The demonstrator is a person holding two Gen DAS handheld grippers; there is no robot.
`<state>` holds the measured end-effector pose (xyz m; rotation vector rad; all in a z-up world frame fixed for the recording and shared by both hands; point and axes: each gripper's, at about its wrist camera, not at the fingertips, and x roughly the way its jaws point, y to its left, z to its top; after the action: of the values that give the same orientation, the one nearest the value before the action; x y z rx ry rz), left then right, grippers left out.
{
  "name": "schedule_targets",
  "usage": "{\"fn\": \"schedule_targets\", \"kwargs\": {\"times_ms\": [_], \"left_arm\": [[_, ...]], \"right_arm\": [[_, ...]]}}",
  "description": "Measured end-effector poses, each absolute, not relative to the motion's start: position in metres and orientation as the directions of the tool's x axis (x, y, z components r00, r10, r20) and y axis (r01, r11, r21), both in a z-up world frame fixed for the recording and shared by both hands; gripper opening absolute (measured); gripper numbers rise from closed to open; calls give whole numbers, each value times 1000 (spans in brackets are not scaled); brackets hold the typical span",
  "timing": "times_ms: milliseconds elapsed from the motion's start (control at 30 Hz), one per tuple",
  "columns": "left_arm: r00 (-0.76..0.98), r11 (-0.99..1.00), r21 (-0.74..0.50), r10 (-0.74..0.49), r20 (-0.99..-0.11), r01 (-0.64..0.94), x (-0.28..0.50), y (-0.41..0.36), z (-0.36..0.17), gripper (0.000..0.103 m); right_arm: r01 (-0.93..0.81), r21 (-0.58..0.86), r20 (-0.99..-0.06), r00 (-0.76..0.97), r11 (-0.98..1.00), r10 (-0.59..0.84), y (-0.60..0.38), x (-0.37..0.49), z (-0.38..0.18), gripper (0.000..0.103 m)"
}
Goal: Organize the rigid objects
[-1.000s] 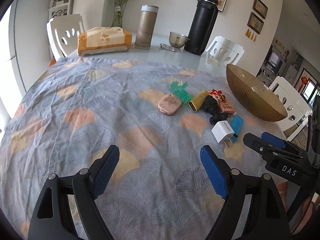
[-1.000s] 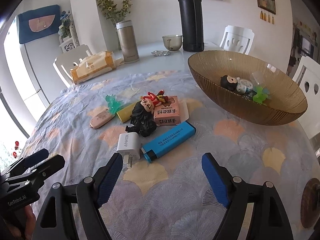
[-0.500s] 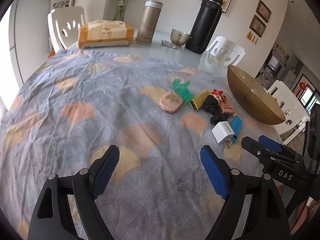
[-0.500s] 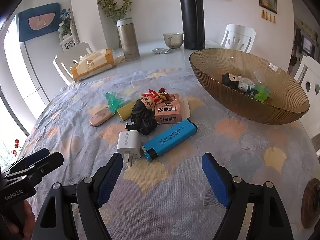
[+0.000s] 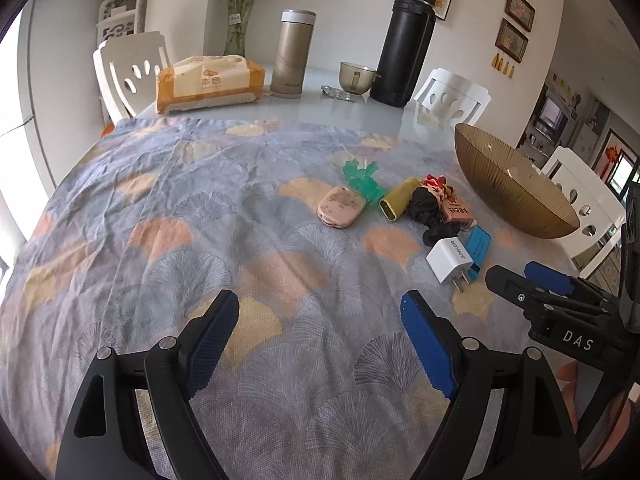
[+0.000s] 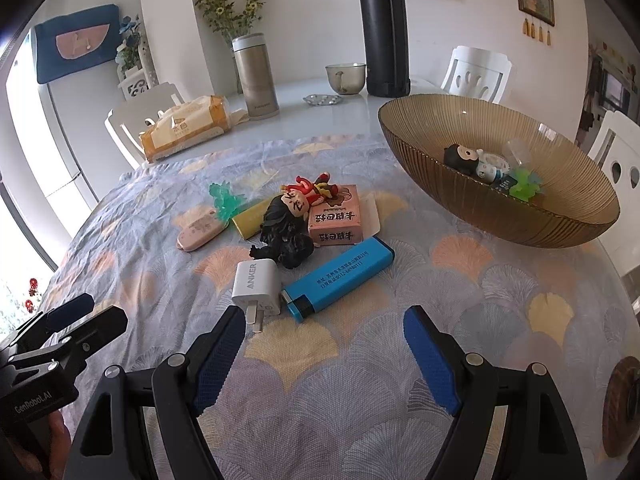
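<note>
— While both tools hover low over the cloth, what can you read up close?

— Right gripper (image 6: pixel 324 344) has its jaws released, nothing between them; just past its left pad lies a white charger (image 6: pixel 257 289) marked "ANKER", prongs toward us. Touching it, a blue lighter (image 6: pixel 339 277) with a printed line of Chinese characters and a phone number, too small to read surely.

— And the left one?

— Left gripper (image 5: pixel 320 340) is spread wide too, empty, over bare tablecloth (image 5: pixel 180 240). The body of the right tool reads "DAS"; the left tool's reads "GenRobot.AI".

— Further back?

— A black figurine (image 6: pixel 286 228) leans on a pink box (image 6: pixel 336 220) printed with Chinese characters, then a yellow tube (image 6: pixel 250 220), a green toy (image 6: pixel 226 200), a pink case (image 6: pixel 200 232). To the right, the amber bowl (image 6: pixel 560 224) on the bench holds small toys. Farthest: a tissue pack (image 5: pixel 208 84) reading "本色".
</note>
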<state>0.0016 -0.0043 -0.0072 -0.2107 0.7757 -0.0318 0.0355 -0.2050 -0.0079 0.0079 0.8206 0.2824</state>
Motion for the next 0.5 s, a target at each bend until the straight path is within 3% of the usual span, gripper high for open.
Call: {"fn": "schedule_targets", "kwargs": {"times_ms": [500], "left_arm": [[718,989,-141,-71,-692,-39,2,-13,-6,82]], "right_arm": [[-240,121,-723,643,963,251,-206,35,-9,81]]}}
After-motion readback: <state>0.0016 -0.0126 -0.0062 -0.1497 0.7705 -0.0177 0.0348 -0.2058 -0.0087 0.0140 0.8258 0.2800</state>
